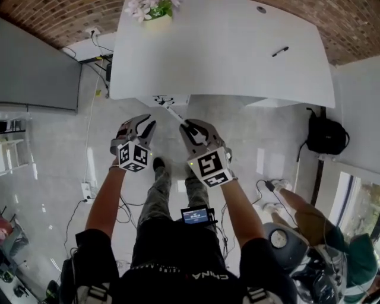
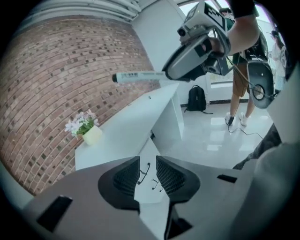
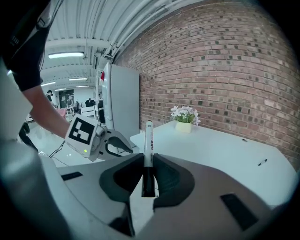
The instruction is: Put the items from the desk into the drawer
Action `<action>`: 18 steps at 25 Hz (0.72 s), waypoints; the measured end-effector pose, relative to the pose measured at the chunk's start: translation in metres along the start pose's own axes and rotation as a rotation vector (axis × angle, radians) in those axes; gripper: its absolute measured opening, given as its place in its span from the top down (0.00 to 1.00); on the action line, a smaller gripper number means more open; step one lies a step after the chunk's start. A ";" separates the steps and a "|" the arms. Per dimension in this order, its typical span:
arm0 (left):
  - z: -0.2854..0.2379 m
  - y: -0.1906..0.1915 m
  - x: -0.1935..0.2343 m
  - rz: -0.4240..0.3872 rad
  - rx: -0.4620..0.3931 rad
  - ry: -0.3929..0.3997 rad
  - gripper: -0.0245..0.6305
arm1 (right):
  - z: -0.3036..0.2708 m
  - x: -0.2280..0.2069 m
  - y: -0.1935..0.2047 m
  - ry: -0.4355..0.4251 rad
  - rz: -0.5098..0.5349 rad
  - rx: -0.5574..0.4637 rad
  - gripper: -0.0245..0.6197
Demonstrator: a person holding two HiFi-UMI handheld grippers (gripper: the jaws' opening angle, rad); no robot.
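Note:
My right gripper (image 1: 187, 126) is shut on a white marker with a black cap (image 1: 175, 114), which sticks out forward past its jaws (image 3: 148, 140). My left gripper (image 1: 147, 123) hangs just to its left, open and holding nothing (image 2: 147, 176). Both hover in front of the white desk (image 1: 225, 59), close to its near edge. A white drawer (image 1: 171, 100) juts out a little under that edge, with small dark things in it. A black pen (image 1: 280, 51) lies on the desk at the right. The left gripper view shows the right gripper (image 2: 197, 56) and the marker (image 2: 138, 76) high up.
A pot of pale flowers (image 1: 151, 10) stands at the desk's far left corner. A black backpack (image 1: 326, 136) leans by the desk's right side. Another person (image 1: 309, 219) stands at the lower right, with cables on the floor nearby. A brick wall (image 3: 225, 70) runs behind the desk.

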State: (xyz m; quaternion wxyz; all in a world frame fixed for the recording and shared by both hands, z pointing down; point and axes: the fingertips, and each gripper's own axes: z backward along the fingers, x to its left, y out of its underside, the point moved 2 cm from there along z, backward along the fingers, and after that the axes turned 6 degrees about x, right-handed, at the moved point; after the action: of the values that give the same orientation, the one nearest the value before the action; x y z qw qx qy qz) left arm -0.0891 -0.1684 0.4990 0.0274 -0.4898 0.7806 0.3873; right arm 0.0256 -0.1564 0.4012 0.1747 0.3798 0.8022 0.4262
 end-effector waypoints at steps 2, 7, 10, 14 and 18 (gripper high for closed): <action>-0.029 0.020 -0.002 -0.016 0.026 0.007 0.82 | -0.016 0.003 0.010 -0.013 0.000 0.000 0.85; -0.109 0.073 -0.012 -0.038 0.132 0.041 0.78 | -0.054 0.007 0.048 -0.052 0.038 0.040 0.85; -0.152 0.093 -0.003 -0.084 0.166 0.014 0.78 | -0.077 0.005 0.066 -0.071 0.047 0.043 0.85; -0.196 0.111 0.005 -0.125 0.193 -0.007 0.78 | -0.099 0.005 0.089 -0.080 0.050 0.057 0.85; -0.230 0.126 0.013 -0.185 0.239 -0.017 0.78 | -0.115 -0.001 0.102 -0.084 0.045 0.075 0.85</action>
State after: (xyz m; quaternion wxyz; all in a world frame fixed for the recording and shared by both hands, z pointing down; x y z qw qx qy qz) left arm -0.1170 -0.2956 0.7272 0.1277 -0.5494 0.7725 0.2918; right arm 0.0037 -0.1854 0.5503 0.1843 0.4217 0.8007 0.3835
